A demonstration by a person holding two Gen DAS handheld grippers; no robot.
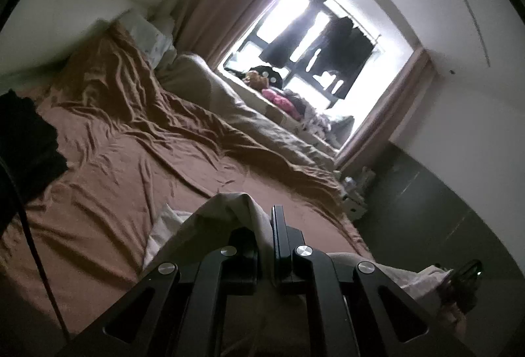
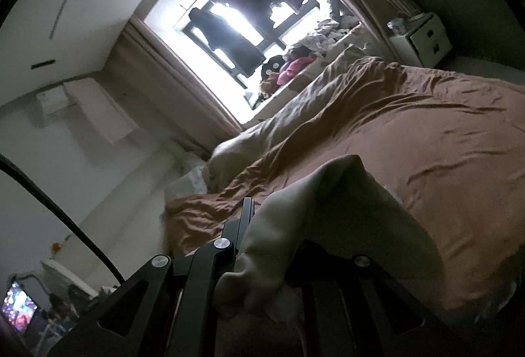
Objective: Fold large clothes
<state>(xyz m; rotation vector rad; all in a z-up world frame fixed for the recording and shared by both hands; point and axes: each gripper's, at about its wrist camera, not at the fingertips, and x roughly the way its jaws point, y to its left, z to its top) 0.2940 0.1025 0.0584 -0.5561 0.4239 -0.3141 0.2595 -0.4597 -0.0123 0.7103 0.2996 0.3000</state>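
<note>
A pale beige garment (image 1: 229,209) is pinched in my left gripper (image 1: 262,226), which is shut on it; the cloth bunches over the left finger and hangs down toward the bed. In the right wrist view the same pale garment (image 2: 328,193) drapes over my right gripper (image 2: 262,226), which is shut on it; only the left finger (image 2: 246,219) shows, the right one is hidden under cloth. Both grippers hold the garment lifted above the brown bed sheet (image 1: 115,160), which also shows in the right wrist view (image 2: 443,160).
A dark garment (image 1: 29,134) lies at the bed's left edge. A rumpled beige duvet (image 1: 236,108) runs along the window side. Soft toys and clothes (image 1: 279,94) pile on the sill. A white nightstand (image 2: 423,39) stands beyond the bed. A lit screen (image 2: 19,311) is at the lower left.
</note>
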